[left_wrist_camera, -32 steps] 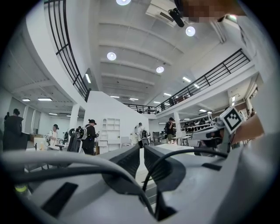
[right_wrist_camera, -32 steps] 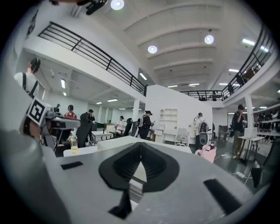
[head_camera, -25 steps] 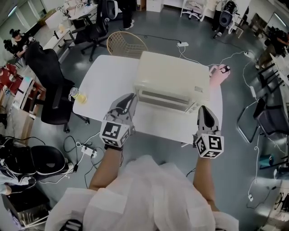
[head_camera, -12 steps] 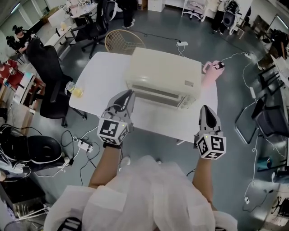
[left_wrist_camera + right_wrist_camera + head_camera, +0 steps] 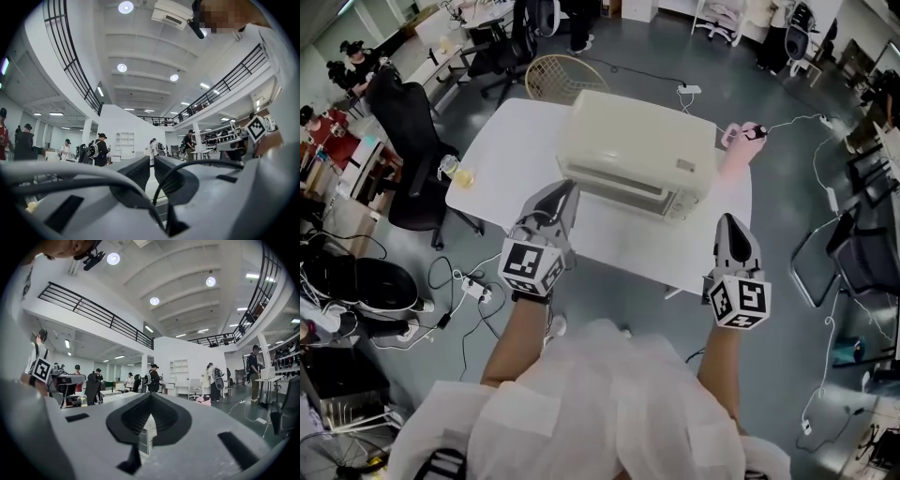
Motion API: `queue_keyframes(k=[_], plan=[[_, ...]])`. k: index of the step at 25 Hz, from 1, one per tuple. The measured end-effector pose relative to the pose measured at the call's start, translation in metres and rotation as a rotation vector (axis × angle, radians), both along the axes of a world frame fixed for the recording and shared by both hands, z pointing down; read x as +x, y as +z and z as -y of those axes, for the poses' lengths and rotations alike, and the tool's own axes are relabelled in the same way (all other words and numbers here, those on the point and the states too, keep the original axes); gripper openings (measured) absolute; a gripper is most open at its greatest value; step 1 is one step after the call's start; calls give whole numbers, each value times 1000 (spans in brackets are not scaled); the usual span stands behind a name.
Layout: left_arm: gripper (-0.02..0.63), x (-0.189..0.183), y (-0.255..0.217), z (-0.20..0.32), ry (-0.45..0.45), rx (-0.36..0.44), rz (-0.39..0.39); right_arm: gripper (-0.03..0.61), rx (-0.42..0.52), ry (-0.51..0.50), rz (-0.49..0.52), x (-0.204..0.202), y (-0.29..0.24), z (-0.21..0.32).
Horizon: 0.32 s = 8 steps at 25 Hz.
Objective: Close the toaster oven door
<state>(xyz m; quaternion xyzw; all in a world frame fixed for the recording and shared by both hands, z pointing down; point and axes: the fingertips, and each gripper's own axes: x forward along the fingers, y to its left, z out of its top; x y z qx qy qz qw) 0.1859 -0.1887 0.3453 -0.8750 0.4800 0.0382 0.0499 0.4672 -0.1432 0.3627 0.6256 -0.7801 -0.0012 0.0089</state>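
Observation:
The cream toaster oven (image 5: 637, 150) stands on the white table (image 5: 506, 159), and its door looks upright against the front. In the head view my left gripper (image 5: 565, 190) hovers over the table just before the oven's front left corner. Its jaws stand a narrow gap apart with nothing between them, as the left gripper view also shows for that gripper (image 5: 152, 169). My right gripper (image 5: 729, 219) hangs over the table's near right part, a little off the oven's right front corner. The right gripper (image 5: 150, 395) is shut and empty, its tips meeting.
A cup of yellow drink (image 5: 456, 172) stands at the table's left edge. A pink object (image 5: 737, 142) lies at the far right corner. A wire chair (image 5: 564, 79) and a black office chair (image 5: 411, 141) stand round the table. Cables and a power strip (image 5: 474, 287) lie on the floor.
Both grippers have drawn back a little from the oven's front towards me, and the head view has shifted. The oven door looks unchanged.

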Motion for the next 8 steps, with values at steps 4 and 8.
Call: queue_keyframes(k=[4,8], plan=[[26,4,-4,-4,-12,4,3,2,1,-19,-6,1,-1,0],[26,13,-4,-9,-13,3,7,2,-5,-25,-2,9,0,-3]])
